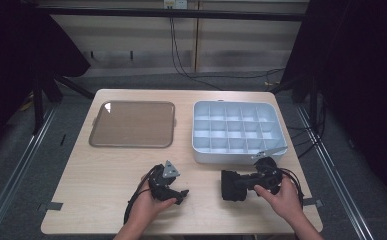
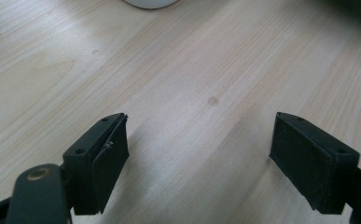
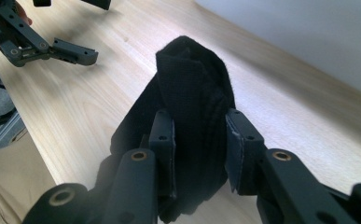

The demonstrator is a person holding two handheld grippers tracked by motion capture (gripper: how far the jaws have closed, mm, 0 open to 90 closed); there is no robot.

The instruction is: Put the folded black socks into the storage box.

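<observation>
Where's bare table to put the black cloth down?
Free: wood between lid and left gripper; near-left corner beside it; strip between lid and organizer. Crowded: gap between the left gripper and the cloth in the right gripper, just below the organizer.

left gripper (image 1: pixel 180 193) fingers spread, right gripper (image 1: pixel 231 186) clamped

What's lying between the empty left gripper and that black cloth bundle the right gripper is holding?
Nothing visible. Bare wooden table lies between the open left gripper and the black cloth bundle, which the right gripper clamps just in front of the white compartment tray.
</observation>
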